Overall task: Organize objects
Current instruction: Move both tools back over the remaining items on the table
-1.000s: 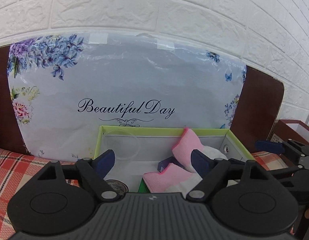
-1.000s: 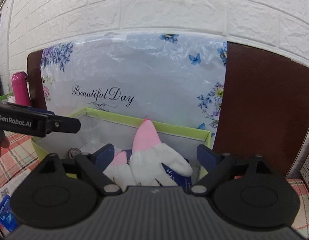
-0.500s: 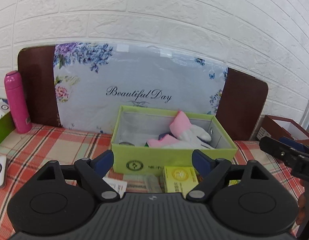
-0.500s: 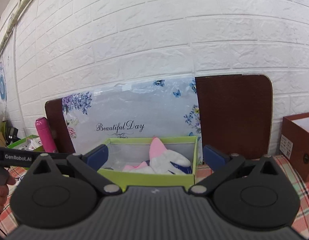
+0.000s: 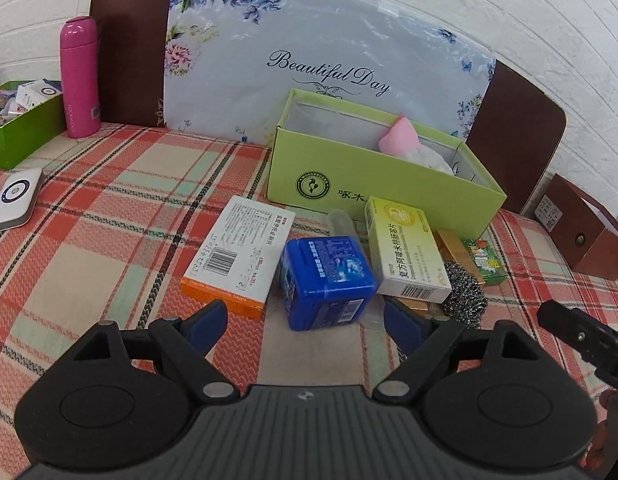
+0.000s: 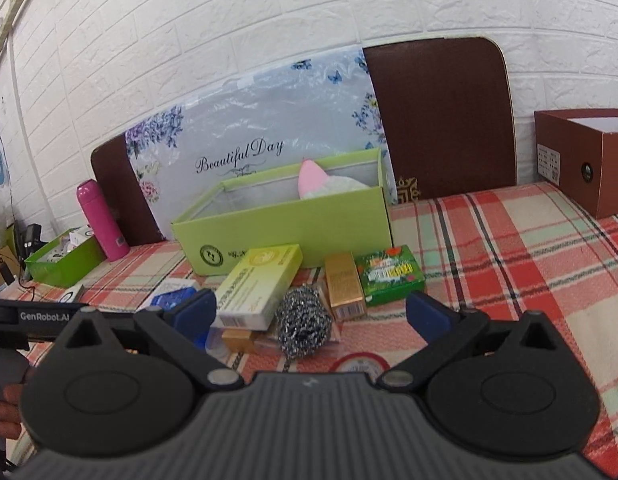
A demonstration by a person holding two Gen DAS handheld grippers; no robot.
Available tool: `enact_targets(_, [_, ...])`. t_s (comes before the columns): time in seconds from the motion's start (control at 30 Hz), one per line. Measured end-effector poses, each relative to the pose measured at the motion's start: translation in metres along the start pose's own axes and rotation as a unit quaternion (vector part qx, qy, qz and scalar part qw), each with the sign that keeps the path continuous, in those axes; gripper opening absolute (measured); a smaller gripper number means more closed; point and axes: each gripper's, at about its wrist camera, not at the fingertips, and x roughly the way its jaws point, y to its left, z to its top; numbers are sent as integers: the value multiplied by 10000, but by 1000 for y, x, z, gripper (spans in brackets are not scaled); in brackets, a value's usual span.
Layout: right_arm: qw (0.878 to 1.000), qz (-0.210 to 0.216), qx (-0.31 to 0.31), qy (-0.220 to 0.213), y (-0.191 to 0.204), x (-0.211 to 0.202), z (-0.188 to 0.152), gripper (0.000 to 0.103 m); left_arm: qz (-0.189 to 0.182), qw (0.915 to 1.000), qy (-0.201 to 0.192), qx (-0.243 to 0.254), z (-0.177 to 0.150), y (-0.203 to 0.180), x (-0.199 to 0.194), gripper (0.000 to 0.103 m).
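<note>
A light green box (image 5: 373,184) (image 6: 285,224) stands at the back of the plaid table with pink-and-white gloves (image 5: 405,142) (image 6: 315,178) in it. In front of it lie a white-orange medicine box (image 5: 241,256), a blue tub (image 5: 327,280), a yellow-white medicine box (image 5: 405,252) (image 6: 261,284), a steel scourer (image 5: 465,294) (image 6: 303,322), a gold box (image 6: 343,286) and a green packet (image 6: 389,274). My left gripper (image 5: 305,322) is open and empty, just short of the blue tub. My right gripper (image 6: 309,312) is open and empty, just short of the scourer.
A pink bottle (image 5: 80,76) and a dark green tray (image 5: 21,120) of small items stand at the far left, with a white device (image 5: 15,198) near them. A brown box (image 6: 585,160) stands at the right. A flowered board (image 5: 309,60) leans on the brick wall.
Both grippers have drawn back from over the green box and tilted down. The loose items on the table in front of the box have come into view.
</note>
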Motion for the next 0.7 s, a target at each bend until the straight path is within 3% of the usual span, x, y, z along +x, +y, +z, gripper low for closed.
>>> enact_targets(0.23, [9975,-431,-316,470,4,13,-33,103,30,10000,25,-52,-5,1,5,88])
enact_targets(0.4, [9951,-536,-174,807,-3,22,-51,103,43,10000,72,16,-3,-4,13,88])
enact_targets(0.7, [9935,-635,-391,859,1,24,-55,102,-60,9999,-120,-106,20,-20,35,88])
